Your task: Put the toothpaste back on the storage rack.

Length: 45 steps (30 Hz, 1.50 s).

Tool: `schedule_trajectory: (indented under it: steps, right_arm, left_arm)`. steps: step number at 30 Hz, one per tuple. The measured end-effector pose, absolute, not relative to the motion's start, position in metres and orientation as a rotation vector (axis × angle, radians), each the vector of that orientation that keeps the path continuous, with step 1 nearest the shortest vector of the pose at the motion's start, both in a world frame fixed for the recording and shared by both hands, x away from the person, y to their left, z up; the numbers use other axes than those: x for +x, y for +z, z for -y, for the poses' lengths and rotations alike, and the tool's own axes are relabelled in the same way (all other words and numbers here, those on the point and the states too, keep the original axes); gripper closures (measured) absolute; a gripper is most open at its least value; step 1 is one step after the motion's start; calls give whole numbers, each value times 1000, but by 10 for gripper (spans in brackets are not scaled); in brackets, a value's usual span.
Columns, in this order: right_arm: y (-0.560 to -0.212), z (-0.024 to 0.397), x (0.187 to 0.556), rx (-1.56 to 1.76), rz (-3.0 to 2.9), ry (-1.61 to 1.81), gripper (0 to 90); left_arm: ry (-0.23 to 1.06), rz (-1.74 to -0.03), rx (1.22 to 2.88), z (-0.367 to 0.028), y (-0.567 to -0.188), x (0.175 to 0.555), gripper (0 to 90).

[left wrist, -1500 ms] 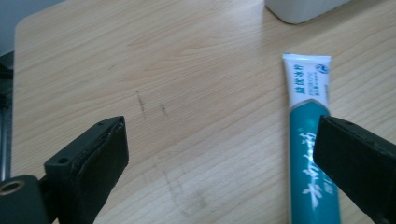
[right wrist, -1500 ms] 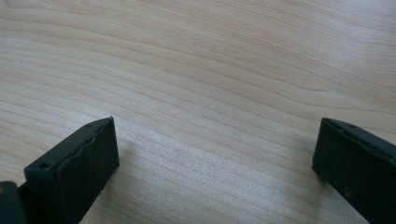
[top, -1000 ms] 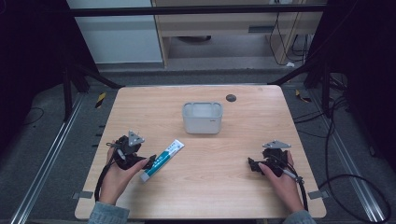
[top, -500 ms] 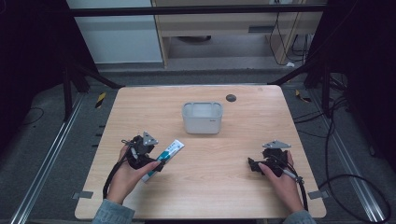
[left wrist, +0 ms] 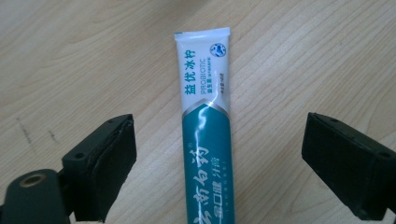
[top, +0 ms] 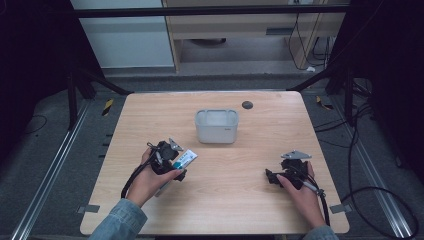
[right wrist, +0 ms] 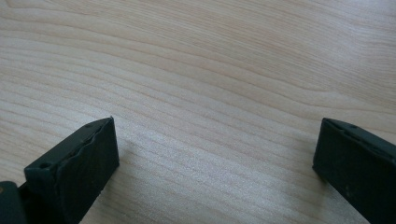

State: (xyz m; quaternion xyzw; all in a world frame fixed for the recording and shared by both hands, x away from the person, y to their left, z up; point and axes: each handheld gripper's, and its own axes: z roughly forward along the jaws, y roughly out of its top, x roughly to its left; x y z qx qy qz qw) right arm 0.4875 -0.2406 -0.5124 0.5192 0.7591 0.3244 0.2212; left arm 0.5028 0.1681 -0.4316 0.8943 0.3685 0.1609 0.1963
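Left gripper (top: 172, 167) straddling toothpaste tube (left wrist: 206, 140); right gripper (right wrist: 215, 154) sitting idle.

The wooden table (top: 250, 210) is lying bare and pale under both tools, with dark floor and cabinet fronts beyond its far edge and a translucent plastic bin (top: 216, 126) standing ahead of the left gripper, toward the table's middle. The tube is lying flat between the left jaws, its long axis running straight away along the gripper's own line, crimped end farthest out. The jaws have just been closing a little but are standing wide, clear wood showing on each side of the tube, so nothing is gripped yet. The right gripper is resting well off to the side, jaws spread over bare wood, holding nothing.
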Motion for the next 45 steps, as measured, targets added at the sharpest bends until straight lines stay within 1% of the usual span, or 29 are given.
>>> schedule_trajectory:
  steps: [2, 3, 4, 5, 7, 14, 16, 17, 19, 22, 23, 24, 27, 32, 45]
  right_arm:
    - [-512, 240, 487, 1439, -2098, 898, 4]
    - [-513, 241, 488, 1421, -2098, 889, 4]
    - [-513, 241, 488, 1421, -2098, 889, 4]
    - [-512, 240, 487, 1438, -2098, 897, 4]
    - [-512, 240, 487, 1441, -2098, 899, 4]
    - [-513, 241, 488, 1423, -2099, 890, 4]
    - [-512, 241, 488, 1435, -2098, 897, 4]
    - [-512, 241, 488, 1435, -2098, 897, 4]
    - [-512, 241, 488, 1435, -2099, 897, 4]
    - [-512, 241, 488, 1435, -2099, 897, 4]
    - [-513, 241, 488, 1429, -2098, 894, 4]
    - [-513, 241, 488, 1427, -2098, 893, 4]
    - [-513, 241, 488, 1429, -2098, 894, 4]
    - [-513, 241, 488, 1429, -2098, 894, 4]
    - [-512, 241, 488, 1434, -2099, 897, 4]
  left_arm:
    - [444, -1035, 2519, -168, -433, 504, 104]
    - [427, -1032, 2536, -168, -433, 507, 137]
    - [427, -1032, 2536, -168, -433, 507, 140]
    - [393, -1039, 2521, -170, -430, 510, 165]
    - [369, -1051, 2511, -171, -429, 513, 177]
    - [362, -1051, 2576, -165, -433, 522, 234]
    - [352, -1049, 2594, -164, -435, 524, 273]
    - [320, -1057, 2610, -164, -439, 528, 294]
    - [307, -1064, 2615, -164, -441, 531, 312]
    - [301, -1076, 2625, -164, -445, 535, 378]
    - [296, -1078, 2627, -163, -446, 537, 378]
    - [287, -1081, 2632, -162, -448, 539, 413]
    - [266, -1086, 2637, -160, -451, 541, 465]
    - [249, -1103, 2639, -159, -455, 547, 505]
    - [230, -1106, 2657, -157, -464, 551, 537]
